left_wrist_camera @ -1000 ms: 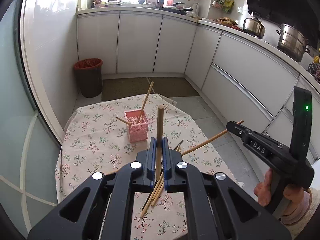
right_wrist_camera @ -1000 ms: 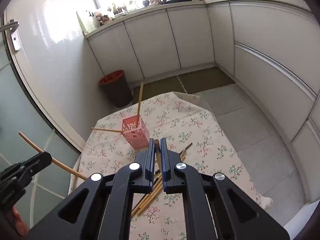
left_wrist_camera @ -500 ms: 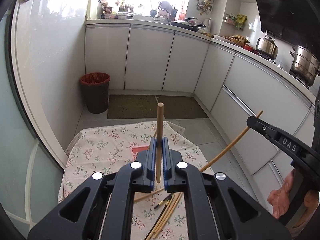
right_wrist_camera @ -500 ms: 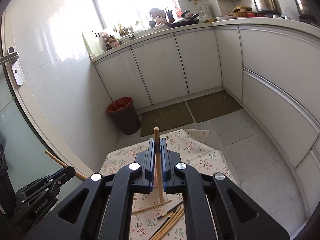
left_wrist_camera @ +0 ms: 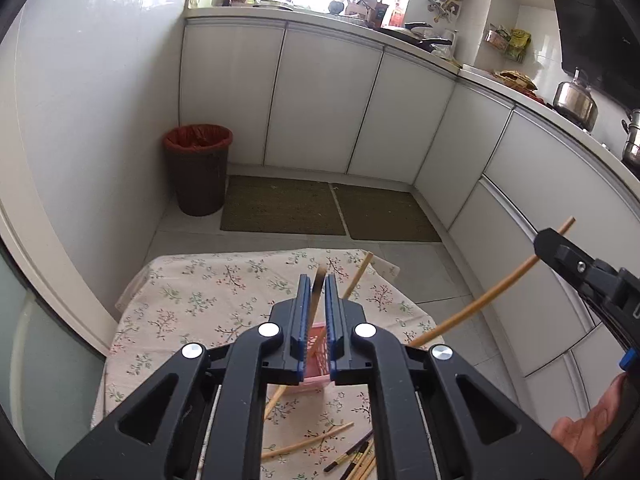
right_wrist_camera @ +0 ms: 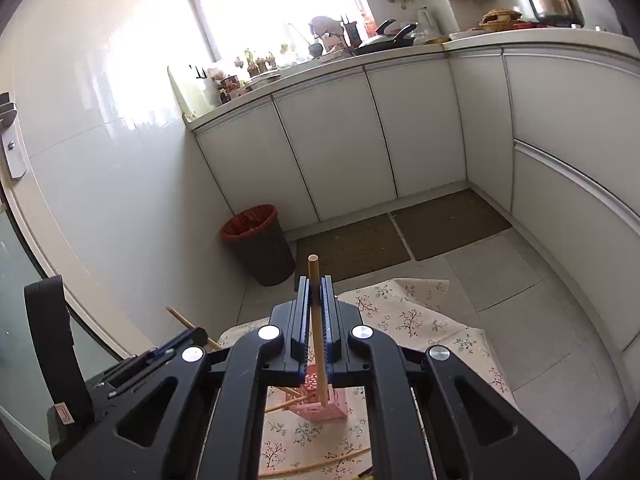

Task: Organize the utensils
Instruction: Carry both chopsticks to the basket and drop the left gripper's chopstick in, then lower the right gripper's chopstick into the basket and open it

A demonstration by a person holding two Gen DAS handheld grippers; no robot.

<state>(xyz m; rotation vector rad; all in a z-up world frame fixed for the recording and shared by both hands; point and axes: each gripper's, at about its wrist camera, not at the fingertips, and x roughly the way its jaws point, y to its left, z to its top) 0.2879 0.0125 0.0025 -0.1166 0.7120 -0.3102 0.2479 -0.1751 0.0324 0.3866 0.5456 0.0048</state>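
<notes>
My left gripper (left_wrist_camera: 317,289) is shut on a wooden chopstick (left_wrist_camera: 318,286) that looks blurred, right above the pink slotted holder (left_wrist_camera: 314,364). My right gripper (right_wrist_camera: 316,294) is shut on another wooden chopstick (right_wrist_camera: 316,320) whose lower end reaches into the pink holder (right_wrist_camera: 320,400). The right gripper (left_wrist_camera: 560,254) shows at the right of the left wrist view with its chopstick (left_wrist_camera: 480,304) slanting down toward the holder. Other chopsticks (left_wrist_camera: 358,276) lean in the holder.
The holder stands on a floral tablecloth (left_wrist_camera: 200,300). Loose wooden and dark chopsticks (left_wrist_camera: 352,456) lie on the cloth near me. A brown bin (left_wrist_camera: 198,168) stands on the floor by the white cabinets (left_wrist_camera: 320,100). Floor mats (left_wrist_camera: 280,210) lie beyond the table.
Both grippers have moved forward and over the pink holder. The right chopstick's lower end now sits in the holder. The left chopstick sits lower between the left fingers and looks blurred.
</notes>
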